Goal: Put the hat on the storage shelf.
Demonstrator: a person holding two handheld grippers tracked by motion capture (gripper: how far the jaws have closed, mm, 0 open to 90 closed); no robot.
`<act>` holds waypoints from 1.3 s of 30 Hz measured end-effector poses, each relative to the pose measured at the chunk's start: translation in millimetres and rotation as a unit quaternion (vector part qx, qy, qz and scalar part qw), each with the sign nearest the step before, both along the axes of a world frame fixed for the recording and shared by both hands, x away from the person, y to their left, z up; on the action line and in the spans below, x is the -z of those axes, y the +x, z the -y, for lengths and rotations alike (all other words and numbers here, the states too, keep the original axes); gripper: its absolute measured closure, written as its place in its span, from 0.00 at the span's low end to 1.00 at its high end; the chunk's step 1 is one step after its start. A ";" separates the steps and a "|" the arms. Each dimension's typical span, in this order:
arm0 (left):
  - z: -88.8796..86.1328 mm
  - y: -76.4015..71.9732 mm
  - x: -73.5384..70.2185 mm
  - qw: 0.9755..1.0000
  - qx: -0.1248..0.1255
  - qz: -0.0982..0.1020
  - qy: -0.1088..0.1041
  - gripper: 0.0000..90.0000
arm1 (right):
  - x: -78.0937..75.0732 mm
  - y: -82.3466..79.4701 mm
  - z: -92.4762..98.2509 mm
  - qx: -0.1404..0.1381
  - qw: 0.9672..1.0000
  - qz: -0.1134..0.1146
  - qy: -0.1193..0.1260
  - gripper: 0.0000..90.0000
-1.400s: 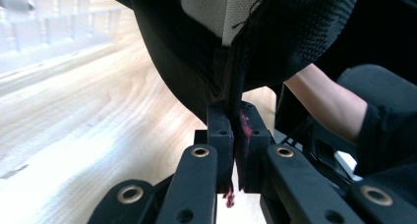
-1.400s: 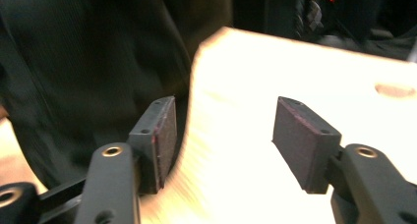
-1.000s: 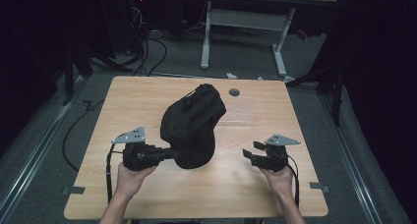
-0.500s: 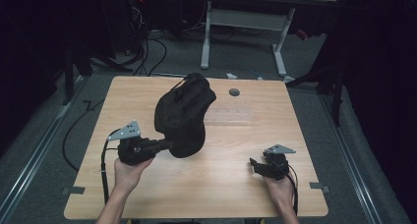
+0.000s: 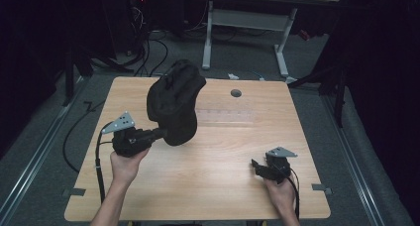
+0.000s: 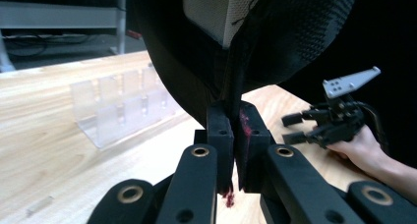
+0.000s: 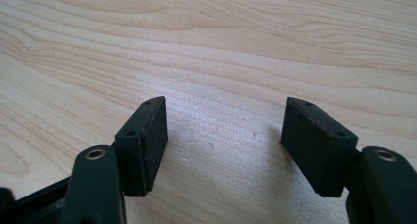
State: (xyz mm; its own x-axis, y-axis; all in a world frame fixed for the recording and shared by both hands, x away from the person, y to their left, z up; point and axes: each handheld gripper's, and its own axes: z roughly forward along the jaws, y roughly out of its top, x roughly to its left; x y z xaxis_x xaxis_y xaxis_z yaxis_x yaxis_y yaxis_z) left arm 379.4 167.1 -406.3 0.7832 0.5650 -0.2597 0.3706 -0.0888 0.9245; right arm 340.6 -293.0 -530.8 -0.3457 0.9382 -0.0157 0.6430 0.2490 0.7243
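Note:
A black cap (image 5: 173, 104) with a mesh panel hangs above the left half of the wooden table (image 5: 213, 186). My left gripper (image 5: 163, 133) is shut on the cap's lower edge. In the left gripper view the fabric (image 6: 275, 37) is pinched between the two pads (image 6: 235, 130). My right gripper (image 5: 256, 165) sits low over the table's front right. Its jaws have just been opening, and they stand wide with only bare wood between them (image 7: 223, 135). It also shows in the left gripper view (image 6: 295, 128).
A clear plastic rack (image 5: 223, 116) lies on the table just right of the cap, also seen in the left gripper view (image 6: 123, 106). A round cable hole (image 5: 236, 93) sits near the far edge. A desk frame (image 5: 247, 18) and cables stand on the floor beyond.
The left gripper has lifted the cap up and to the left, uncovering the clear rack. The right gripper has dropped toward the table's front right.

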 end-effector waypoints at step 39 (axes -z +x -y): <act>30.3 80.8 -6.3 0.993 -0.094 0.016 0.068 0.96 | 0.0 -0.1 0.3 -0.004 1.000 0.000 -0.002 0.37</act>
State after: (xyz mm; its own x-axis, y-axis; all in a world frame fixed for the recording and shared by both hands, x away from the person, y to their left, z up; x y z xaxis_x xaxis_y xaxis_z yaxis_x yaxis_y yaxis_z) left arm 460.2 136.8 -400.0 0.6668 0.7306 -0.1470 0.3627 -0.1459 0.9204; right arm 340.5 -293.2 -530.8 -0.3524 0.9357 -0.0185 0.6412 0.2558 0.7235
